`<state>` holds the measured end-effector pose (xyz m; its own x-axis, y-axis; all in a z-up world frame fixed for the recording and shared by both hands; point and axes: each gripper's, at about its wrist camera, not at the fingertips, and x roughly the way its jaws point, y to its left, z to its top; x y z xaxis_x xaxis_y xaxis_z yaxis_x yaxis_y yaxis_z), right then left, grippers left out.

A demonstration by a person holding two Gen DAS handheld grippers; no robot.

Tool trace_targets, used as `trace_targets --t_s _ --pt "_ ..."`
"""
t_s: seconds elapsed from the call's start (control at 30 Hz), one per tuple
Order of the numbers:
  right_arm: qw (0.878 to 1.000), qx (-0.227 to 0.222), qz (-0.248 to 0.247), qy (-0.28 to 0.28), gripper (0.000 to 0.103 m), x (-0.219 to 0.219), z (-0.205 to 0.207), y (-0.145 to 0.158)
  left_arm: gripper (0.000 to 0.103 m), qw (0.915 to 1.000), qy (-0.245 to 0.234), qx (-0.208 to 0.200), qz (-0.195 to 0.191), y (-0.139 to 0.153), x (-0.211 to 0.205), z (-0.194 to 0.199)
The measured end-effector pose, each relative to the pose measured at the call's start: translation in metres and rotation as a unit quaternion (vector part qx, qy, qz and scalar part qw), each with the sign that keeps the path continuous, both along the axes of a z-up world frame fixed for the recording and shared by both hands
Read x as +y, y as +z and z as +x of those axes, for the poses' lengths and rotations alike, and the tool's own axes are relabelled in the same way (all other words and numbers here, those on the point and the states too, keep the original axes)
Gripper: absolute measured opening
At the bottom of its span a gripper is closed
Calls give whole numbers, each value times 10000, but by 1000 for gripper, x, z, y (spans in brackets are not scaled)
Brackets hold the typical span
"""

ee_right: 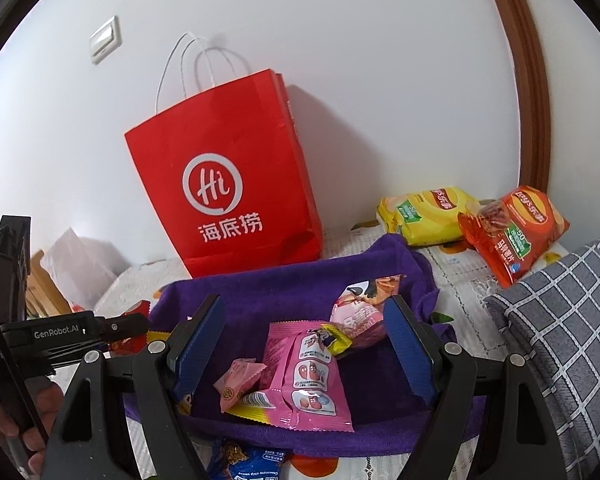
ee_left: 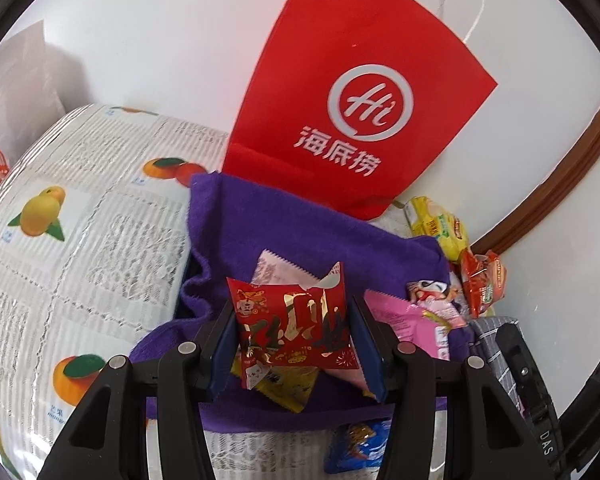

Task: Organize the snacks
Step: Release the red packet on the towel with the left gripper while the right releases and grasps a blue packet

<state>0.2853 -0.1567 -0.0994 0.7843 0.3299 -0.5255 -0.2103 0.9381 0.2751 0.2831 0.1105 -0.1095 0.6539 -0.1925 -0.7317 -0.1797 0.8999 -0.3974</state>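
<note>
My left gripper point(ee_left: 292, 320) is shut on a red snack packet point(ee_left: 296, 332) with gold characters, held above a purple cloth point(ee_left: 300, 224). The right wrist view shows that same left gripper point(ee_right: 136, 326) at the far left, with the red packet point(ee_right: 128, 344) peeking out under it. My right gripper point(ee_right: 304, 312) stands open over the purple cloth point(ee_right: 284, 280), nothing between its pads. Below it lie a large pink packet point(ee_right: 308, 376), a small pink candy point(ee_right: 236, 380) and a pink bag point(ee_right: 360, 316). A red paper bag point(ee_right: 228, 184) stands upright behind the cloth.
A yellow chips bag point(ee_right: 424, 216) and an orange chips bag point(ee_right: 512, 232) lie at the back right near a brown door frame. A grey checked cloth point(ee_right: 560, 320) lies to the right. A blue cookie packet point(ee_right: 252, 460) sits on the fruit-printed tablecloth point(ee_left: 80, 240).
</note>
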Motion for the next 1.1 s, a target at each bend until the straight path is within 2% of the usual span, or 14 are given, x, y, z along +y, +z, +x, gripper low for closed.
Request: trace_targets --t_s 0.2,0.33,0.5,0.6,0.67,0.77,0.9,1.1 --pt "9997 68 198 -94 81 -10 3 1 51 9997 -215 -20 86 6 -24 12" --pt "9994 118 300 -126 81 -15 5 0 52 9981 -302 9 529 3 -41 19" --pt "9989 186 408 -119 81 -18 6 0 52 9985 -380 397 -66 -22 -31 29" --pt "9990 161 398 -117 81 -18 5 0 54 9980 -397 448 -201 -30 -29 28" --pt "9991 184 383 -66 81 -16 5 0 60 9976 -480 461 -191 -29 -29 27" --pt "9989 278 353 111 81 -10 5 0 63 9961 -691 556 -13 -25 -35 24" --pt "9975 432 317 470 81 0 3 1 69 9965 -656 439 274 -17 -35 11" --pt "9938 629 -257 876 81 21 -11 -10 71 9972 -488 294 477 -11 -17 -15"
